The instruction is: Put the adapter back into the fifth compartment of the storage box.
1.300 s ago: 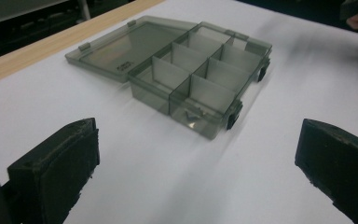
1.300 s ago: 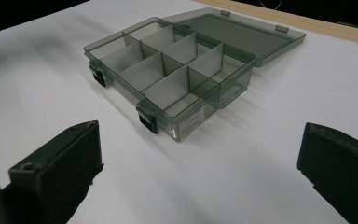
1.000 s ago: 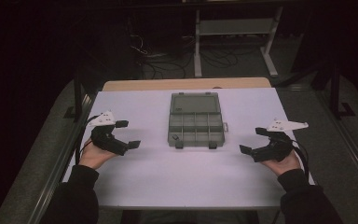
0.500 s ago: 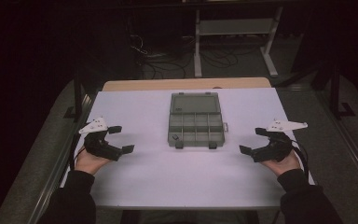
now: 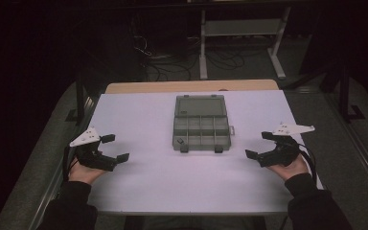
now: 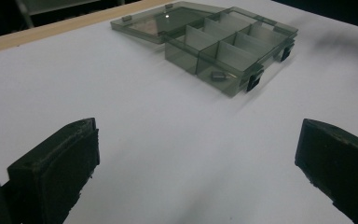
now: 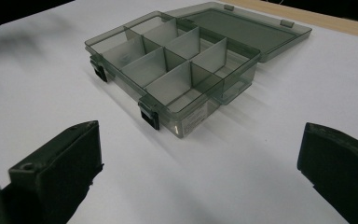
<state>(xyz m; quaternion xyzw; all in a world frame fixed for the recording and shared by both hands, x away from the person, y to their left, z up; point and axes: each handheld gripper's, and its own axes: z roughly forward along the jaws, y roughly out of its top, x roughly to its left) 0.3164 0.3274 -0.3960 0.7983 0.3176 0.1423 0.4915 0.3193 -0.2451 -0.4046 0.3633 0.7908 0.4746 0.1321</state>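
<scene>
A grey see-through compartment box [image 5: 201,129] lies open in the middle of the white table, its lid [image 5: 200,106] folded flat toward the far side. The box [image 6: 228,46] has several divided cells, and a small dark piece [image 6: 219,74] rests in the near-left cell. My left gripper [image 5: 115,148] is open near the table's left edge, well apart from the box. My right gripper [image 5: 259,146] is open at the right side, also apart from the box [image 7: 172,65]. Nothing sits between either pair of jaws.
The white sheet [image 5: 187,182] covers the table, with a wooden strip [image 5: 191,86] along the far edge. Beyond it the floor is dark, with cables [image 5: 167,62] and a white table frame [image 5: 239,28].
My left gripper has moved down-left, toward the table's near-left edge and away from the box. The right gripper has stayed where it was.
</scene>
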